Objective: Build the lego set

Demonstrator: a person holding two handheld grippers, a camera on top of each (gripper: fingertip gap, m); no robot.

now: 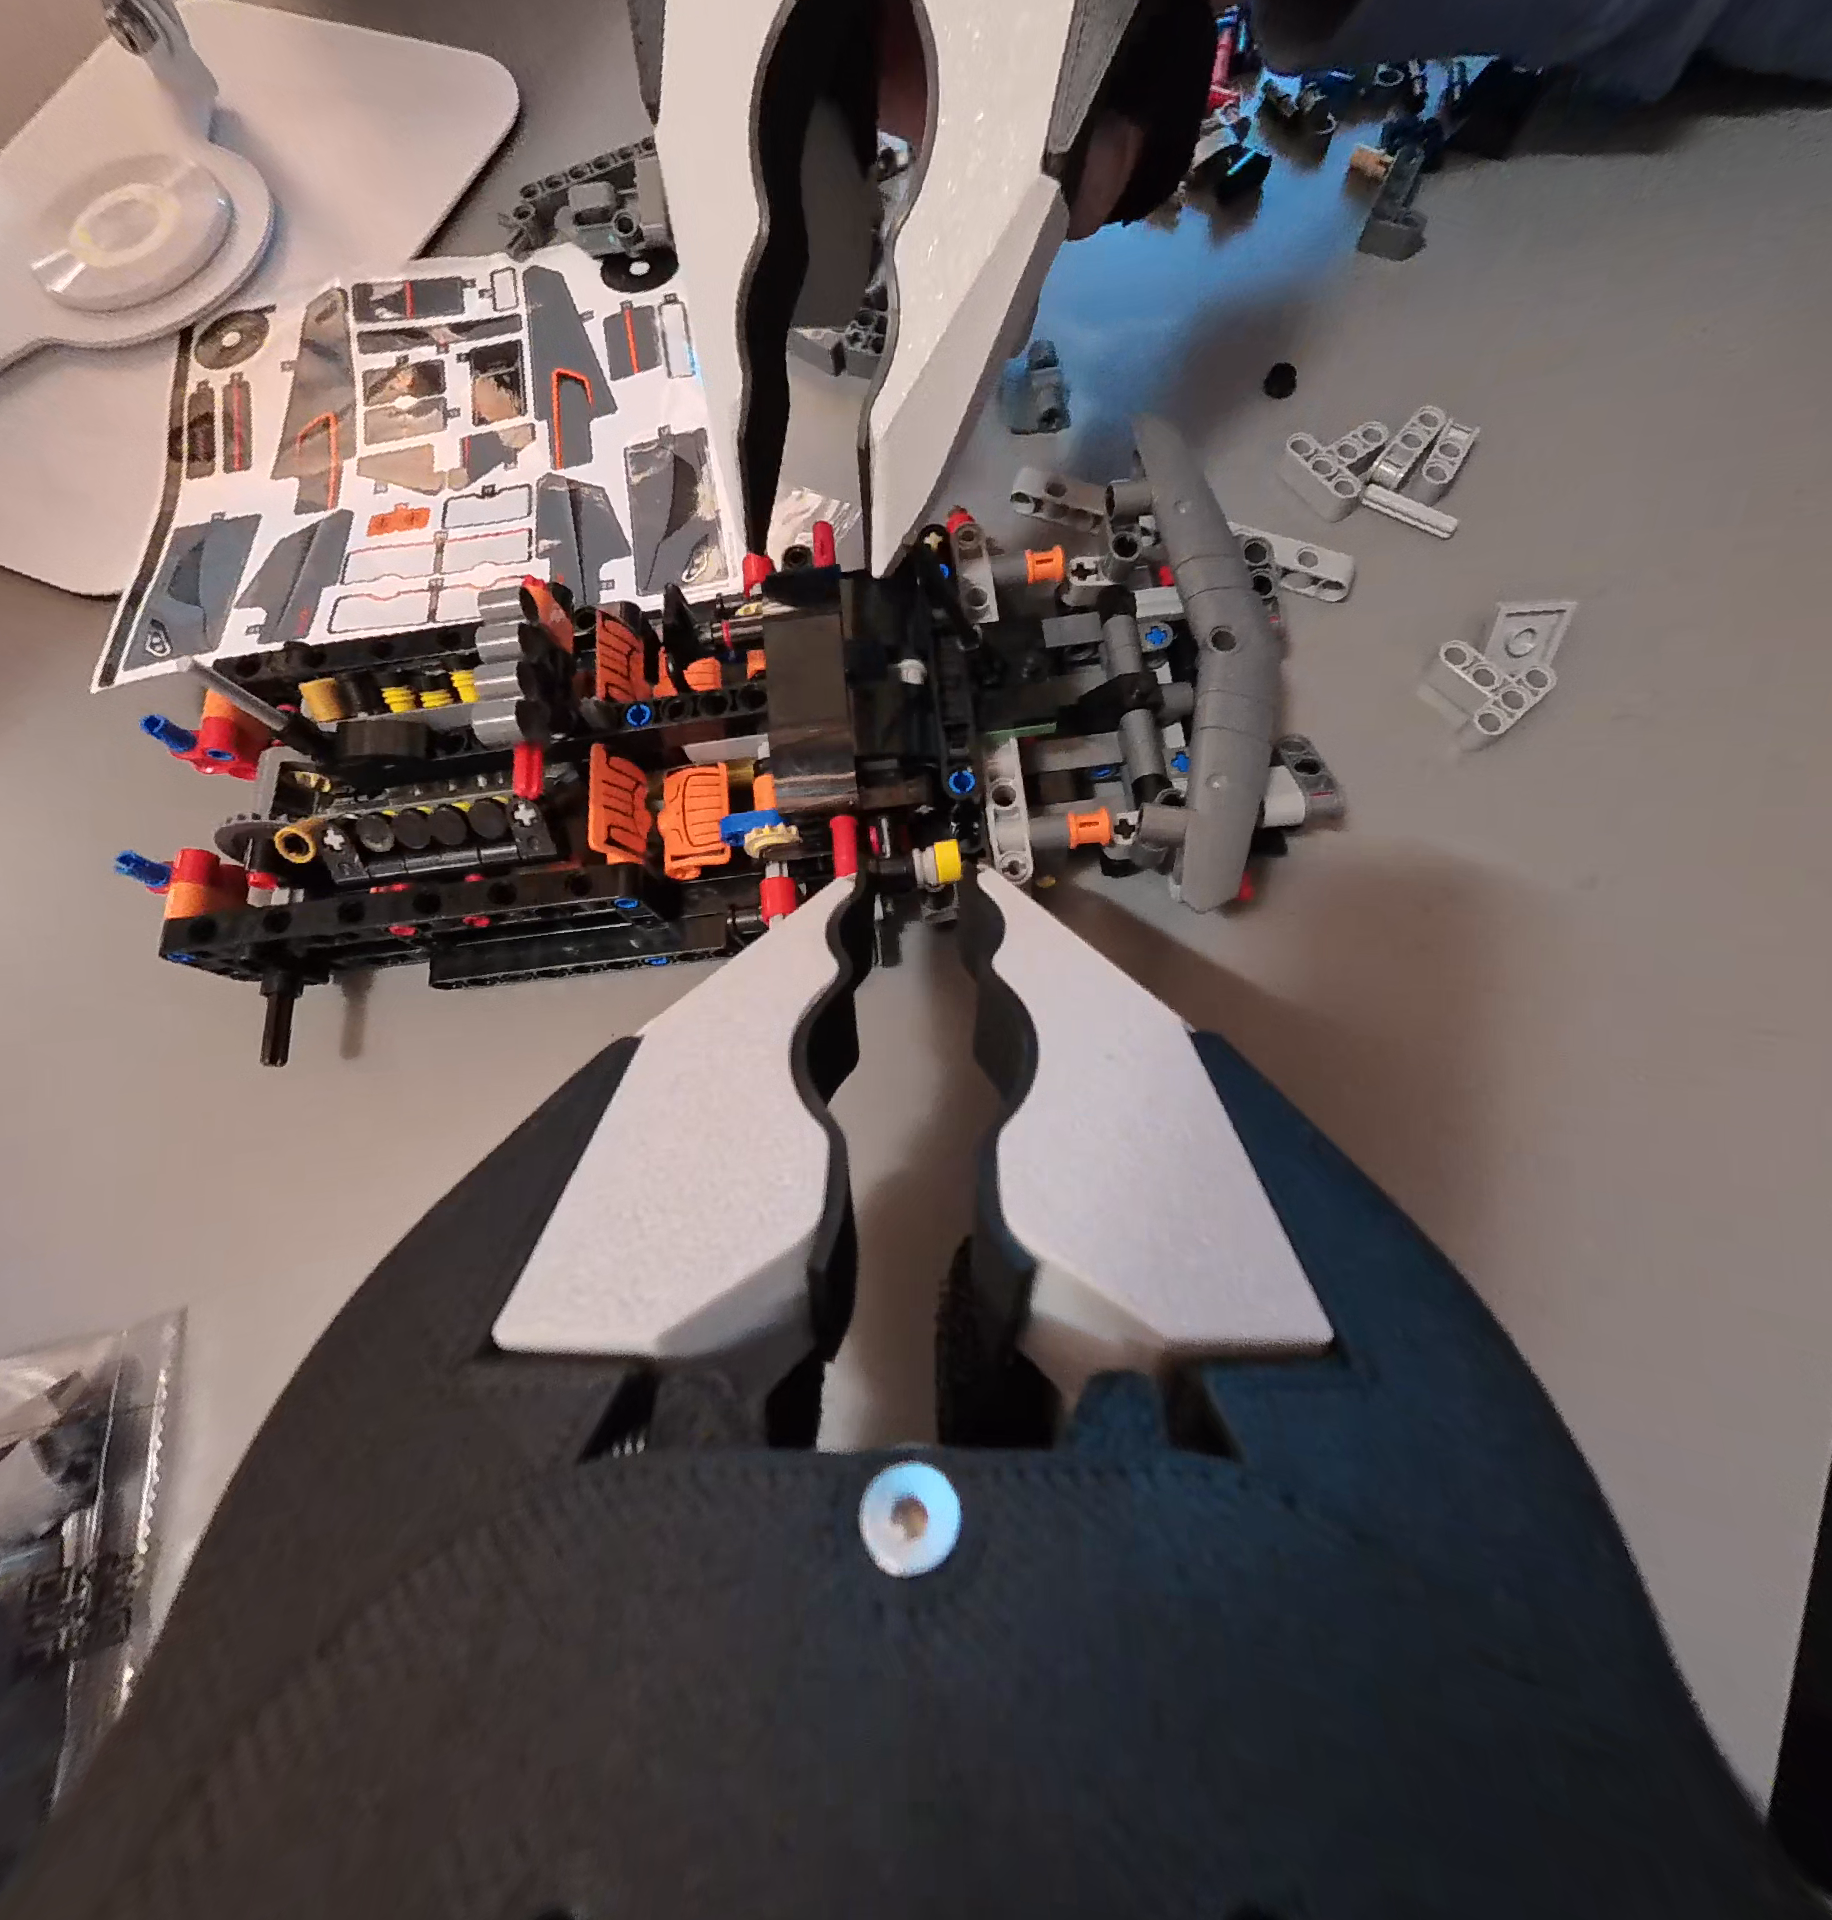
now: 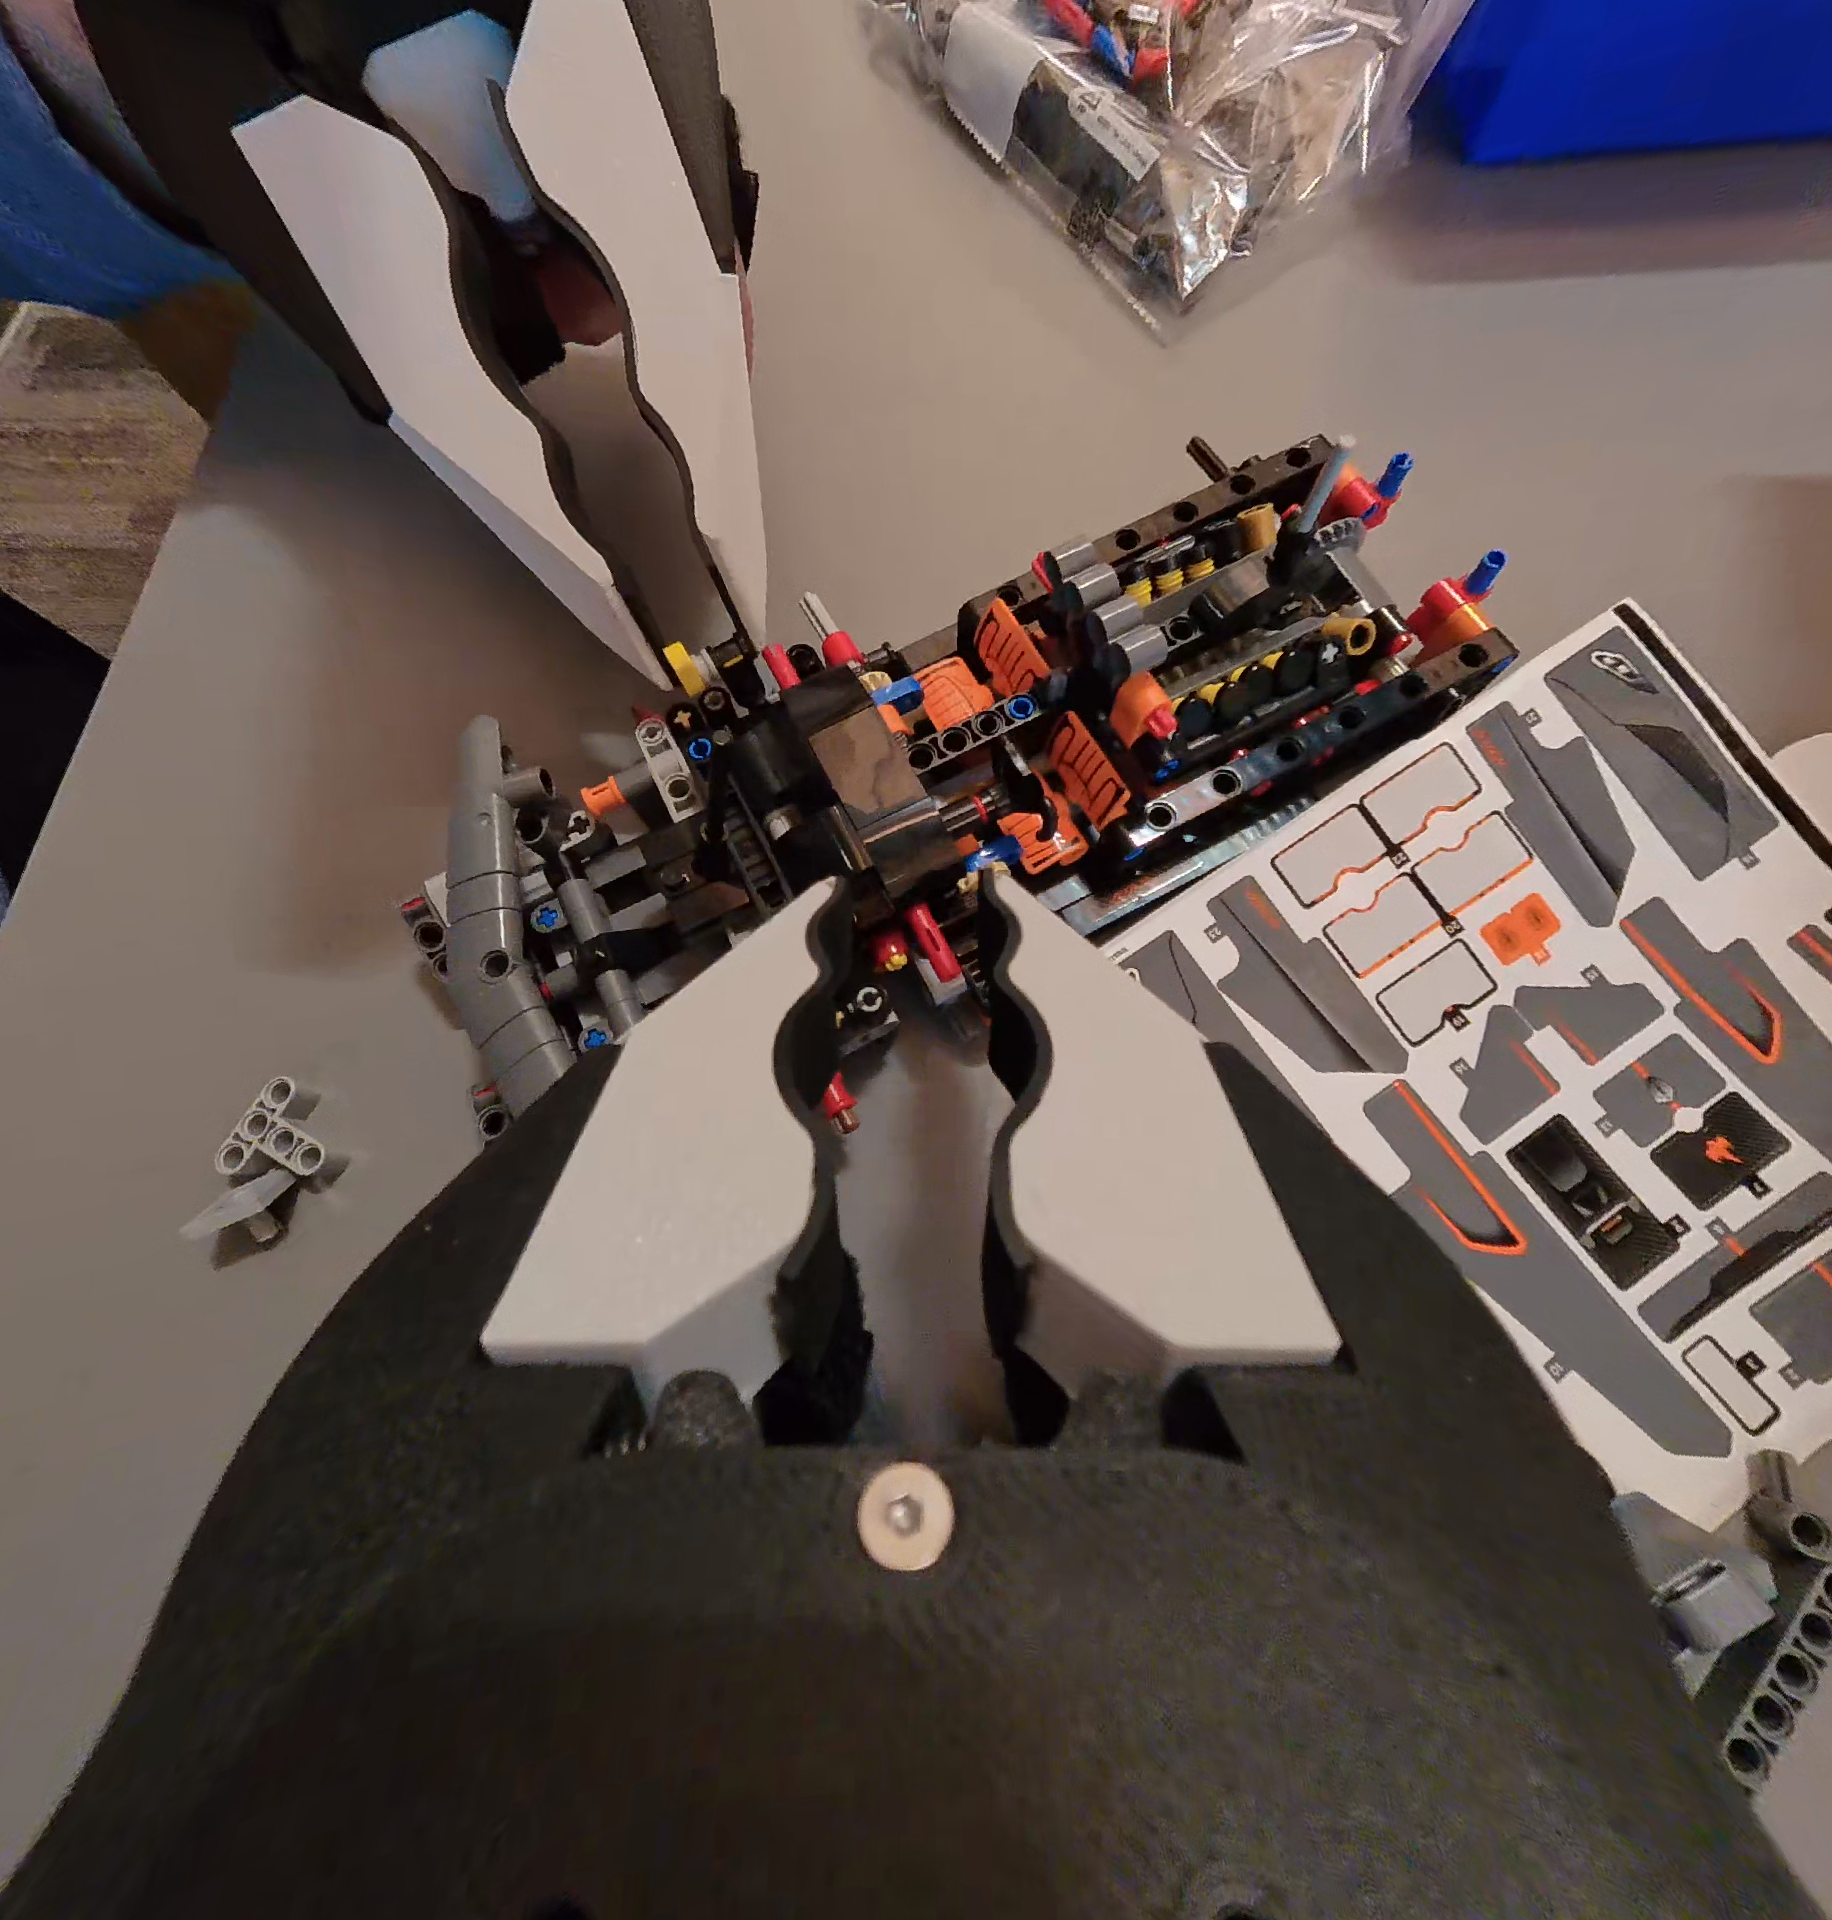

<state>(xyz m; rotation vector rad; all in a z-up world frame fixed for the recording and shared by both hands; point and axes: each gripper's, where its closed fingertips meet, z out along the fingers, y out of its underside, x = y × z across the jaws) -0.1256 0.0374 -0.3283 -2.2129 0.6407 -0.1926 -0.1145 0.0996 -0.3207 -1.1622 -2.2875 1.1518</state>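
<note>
The partly built lego car chassis (image 1: 808, 717), black with orange seats and a grey curved front piece (image 1: 1218, 665), lies flat on the grey table. My left gripper (image 1: 917, 883) is closed on small black and yellow parts at the near edge of its middle. My right gripper (image 1: 816, 561) comes down from the far side, tips at the opposite edge. In the right wrist view the chassis (image 2: 870, 769) lies crosswise. My right gripper (image 2: 912, 888) straddles its near edge, closed on a black beam with red pins. The left gripper (image 2: 714, 660) meets the far edge.
A sticker sheet (image 1: 424, 468) (image 2: 1514, 987) lies against the chassis. Loose grey beams (image 1: 1390, 468) (image 2: 268, 1138) lie beside the front piece. Bags of parts (image 2: 1151, 125) (image 1: 50, 1507), a white stand base (image 1: 216, 208), a blue bin (image 2: 1670, 73) and a dark grey beam assembly (image 2: 1785, 1642) ring the table. About 7 cm separates my left fingertips from my right.
</note>
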